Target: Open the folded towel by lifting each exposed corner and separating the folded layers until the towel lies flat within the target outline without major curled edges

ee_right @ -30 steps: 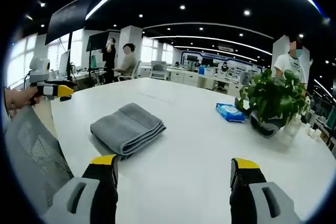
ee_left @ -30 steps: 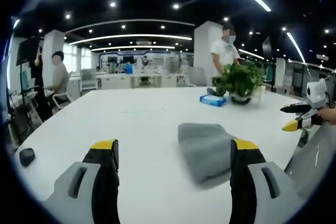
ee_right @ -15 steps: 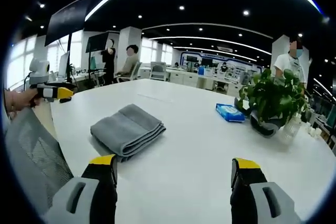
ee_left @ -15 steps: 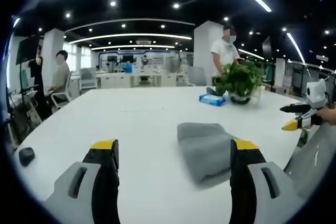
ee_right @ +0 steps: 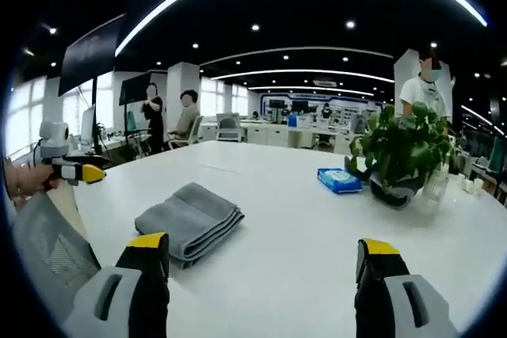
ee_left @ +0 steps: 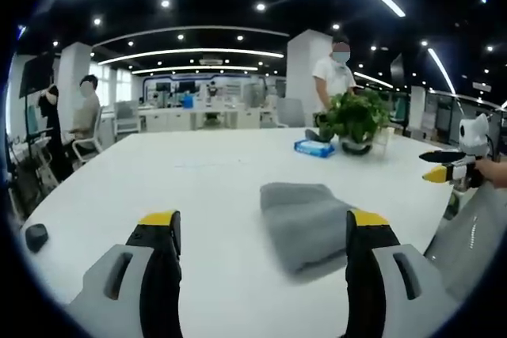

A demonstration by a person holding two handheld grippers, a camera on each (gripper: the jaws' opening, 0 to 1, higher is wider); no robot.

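Observation:
A grey folded towel (ee_left: pixel 305 223) lies on the white table (ee_left: pixel 214 187), just ahead of my left gripper (ee_left: pixel 261 223) and toward its right jaw. That gripper is open with nothing between the jaws. In the right gripper view the towel (ee_right: pixel 190 219) sits ahead and to the left of my right gripper (ee_right: pixel 264 244), which is also open and empty, a short way back from the cloth. The right gripper (ee_left: pixel 442 172) shows at the right edge of the left gripper view. The left gripper (ee_right: pixel 73 172), held by a hand, shows at the left edge of the right gripper view.
A potted plant (ee_right: pixel 404 152) and a blue packet (ee_right: pixel 339 180) stand on the far side of the table (ee_right: pixel 285 219). A grey mesh chair back (ee_right: pixel 40 251) is close to the near edge. A small dark object (ee_left: pixel 36 235) lies at the table's left. People stand and sit behind.
Both views have shifted slightly with the hands. The towel lies as before. Both grippers stay open and off the cloth.

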